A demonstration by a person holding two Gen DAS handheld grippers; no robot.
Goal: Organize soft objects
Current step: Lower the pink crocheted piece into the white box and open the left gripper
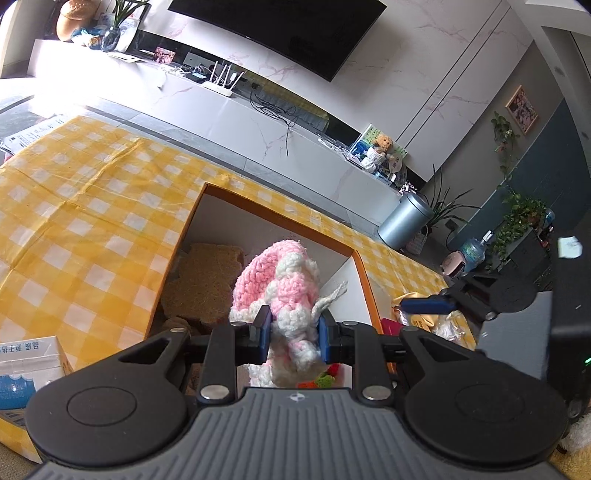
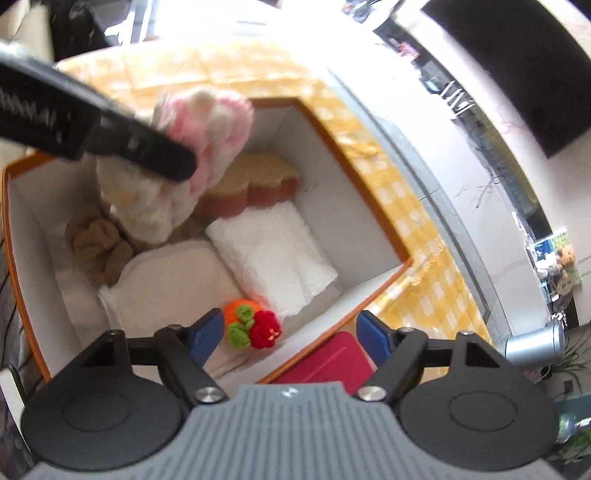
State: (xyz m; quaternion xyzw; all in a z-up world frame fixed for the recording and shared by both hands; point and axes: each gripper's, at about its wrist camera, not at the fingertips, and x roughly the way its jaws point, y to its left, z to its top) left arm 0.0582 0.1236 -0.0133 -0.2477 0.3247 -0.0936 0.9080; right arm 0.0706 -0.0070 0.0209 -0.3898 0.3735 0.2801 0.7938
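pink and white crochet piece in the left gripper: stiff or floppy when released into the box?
Likely floppy: the pink and white crochet piece sags around the left gripper, with a loose yarn tail. Probably light and compressible; it should slump in the orange box, not roll.

The left wrist camera sits low behind its own fingers, facing forward and slightly down across the orange-rimmed white cardboard box [image 1: 360,266] toward the black wall television [image 1: 280,29]. The right wrist camera looks steeply down into the same box [image 2: 369,170] from close above (somewhat blurred). Both views share the box interior, the yellow checked tablecloth [image 1: 74,206] [image 2: 417,206] and the pink-and-white crocheted item [image 1: 284,280] [image 2: 214,122].
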